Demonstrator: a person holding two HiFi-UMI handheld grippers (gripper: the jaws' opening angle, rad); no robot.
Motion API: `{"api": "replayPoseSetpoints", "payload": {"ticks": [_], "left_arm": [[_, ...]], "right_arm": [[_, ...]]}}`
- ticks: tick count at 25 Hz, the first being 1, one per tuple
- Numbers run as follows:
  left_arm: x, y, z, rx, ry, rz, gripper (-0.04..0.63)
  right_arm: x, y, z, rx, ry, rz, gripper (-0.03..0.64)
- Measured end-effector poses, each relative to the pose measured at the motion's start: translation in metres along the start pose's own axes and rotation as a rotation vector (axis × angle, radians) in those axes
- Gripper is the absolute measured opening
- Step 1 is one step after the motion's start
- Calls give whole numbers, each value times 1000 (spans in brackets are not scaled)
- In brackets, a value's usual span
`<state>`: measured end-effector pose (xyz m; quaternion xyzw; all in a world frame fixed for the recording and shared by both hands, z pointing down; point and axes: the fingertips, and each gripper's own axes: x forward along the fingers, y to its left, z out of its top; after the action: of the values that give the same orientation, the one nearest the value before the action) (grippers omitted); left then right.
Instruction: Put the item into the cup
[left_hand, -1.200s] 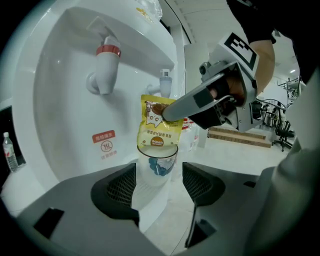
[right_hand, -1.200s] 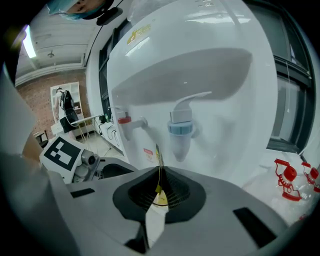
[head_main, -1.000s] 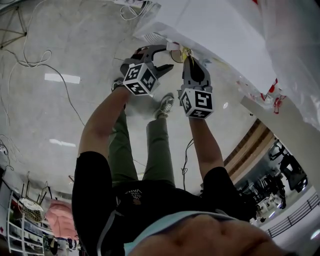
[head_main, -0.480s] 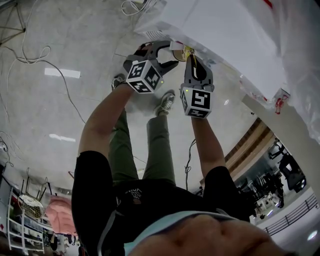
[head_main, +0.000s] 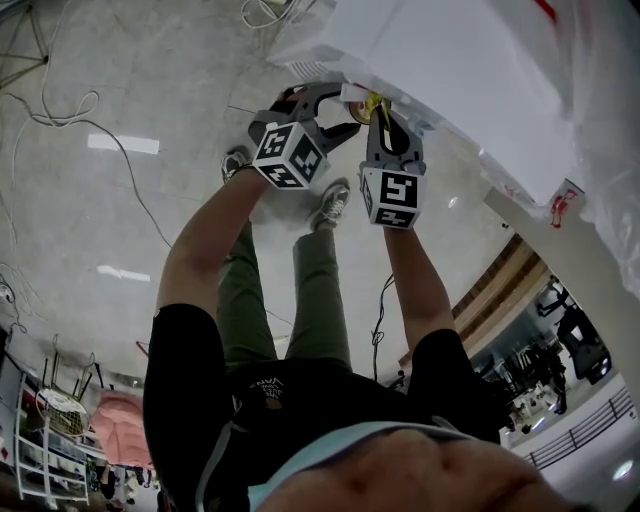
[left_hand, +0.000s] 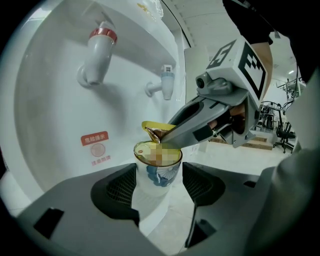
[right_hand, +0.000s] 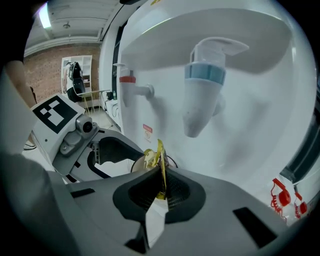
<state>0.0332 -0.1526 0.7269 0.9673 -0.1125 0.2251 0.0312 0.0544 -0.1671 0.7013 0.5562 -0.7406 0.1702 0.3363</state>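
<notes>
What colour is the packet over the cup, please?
Yellow-gold packet; clearest in the right gripper view.

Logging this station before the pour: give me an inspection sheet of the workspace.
Surface: no table seen; white water dispenser in front, pale floor below.
Job's things: paper cup held at the dispenser; yellow packet just above its rim.
Clutter: nothing seen.
Grippers: left tongs shut on the cup; right tongs shut on the packet.
Cables: loose cables on the floor.
Surroundings: red tap and blue tap above the cup; office chairs far right.
</notes>
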Motion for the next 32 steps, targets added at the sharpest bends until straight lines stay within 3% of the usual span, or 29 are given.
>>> {"api": "replayPoseSetpoints", "payload": {"ticks": [25, 32], "left_arm": [[-4, 1, -7, 4, -41, -59, 291], [-2, 0, -9, -2, -19, -74, 291]], "right_arm": [[34, 13, -5, -91, 132, 63, 46], [31, 11, -2, -88, 108, 58, 48]]}}
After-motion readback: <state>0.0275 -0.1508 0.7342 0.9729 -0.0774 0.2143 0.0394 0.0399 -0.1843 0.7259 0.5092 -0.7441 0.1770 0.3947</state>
